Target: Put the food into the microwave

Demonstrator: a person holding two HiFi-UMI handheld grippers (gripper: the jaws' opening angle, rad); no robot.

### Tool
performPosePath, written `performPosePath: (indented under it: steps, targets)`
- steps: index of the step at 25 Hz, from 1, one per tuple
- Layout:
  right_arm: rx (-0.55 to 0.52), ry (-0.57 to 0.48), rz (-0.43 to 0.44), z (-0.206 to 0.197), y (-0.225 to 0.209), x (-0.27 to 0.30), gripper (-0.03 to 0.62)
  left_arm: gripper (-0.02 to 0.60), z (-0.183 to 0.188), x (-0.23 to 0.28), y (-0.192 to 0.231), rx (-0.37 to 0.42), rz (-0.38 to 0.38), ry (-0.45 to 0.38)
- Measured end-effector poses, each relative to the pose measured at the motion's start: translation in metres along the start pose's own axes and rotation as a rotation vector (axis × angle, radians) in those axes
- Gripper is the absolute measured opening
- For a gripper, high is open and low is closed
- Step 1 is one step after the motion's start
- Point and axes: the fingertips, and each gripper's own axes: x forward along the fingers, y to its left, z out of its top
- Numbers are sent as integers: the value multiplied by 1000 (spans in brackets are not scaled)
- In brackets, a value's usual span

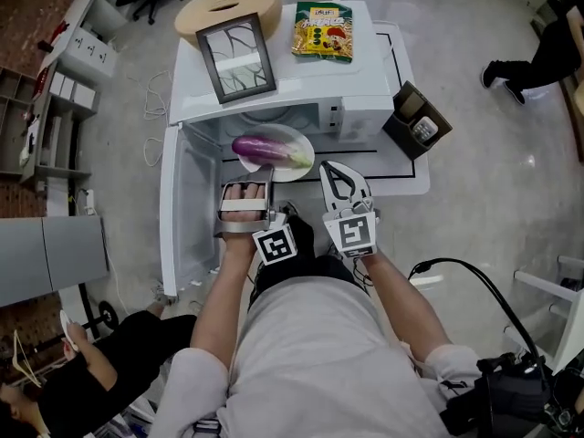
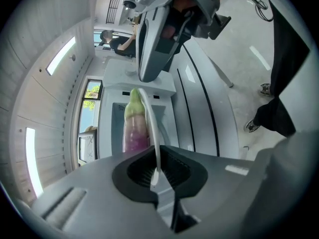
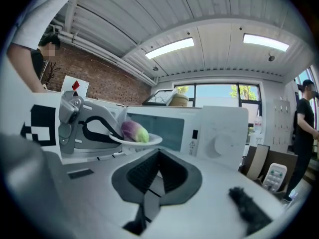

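A purple and green eggplant [image 1: 265, 148] lies on a white plate [image 1: 298, 164] in front of the white microwave [image 1: 301, 99]. Its door [image 1: 192, 208] is swung open to the left. My left gripper [image 1: 248, 182] is shut on the plate's near rim. In the left gripper view the rim [image 2: 152, 133] runs edge-on between the jaws, with the eggplant [image 2: 134, 128] behind it. My right gripper [image 1: 336, 173] hovers just right of the plate, shut and holding nothing. The right gripper view shows the plate [image 3: 144, 141] and eggplant [image 3: 133, 131] at the microwave's opening.
On top of the microwave stand a picture frame [image 1: 237, 57], a snack bag [image 1: 323, 31] and a round woven basket [image 1: 228, 7]. A brown box [image 1: 417, 121] with a remote sits on the white table [image 1: 401, 176] to the right. A person [image 1: 91, 354] sits at lower left.
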Motion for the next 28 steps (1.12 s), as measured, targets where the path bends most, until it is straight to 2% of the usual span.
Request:
performPosePath:
  steps: [16,23,28]
  targets:
    - [6,49,-10,-22,-4,53,9,34,-26,88,2,21,-45,10]
    - [4,68,0,-23,-1,63,9,34,-42,129,-12,34,-107,49]
    - [15,89,-6,-28,-2,66,9,34,-47,152,-2,77,-75,55]
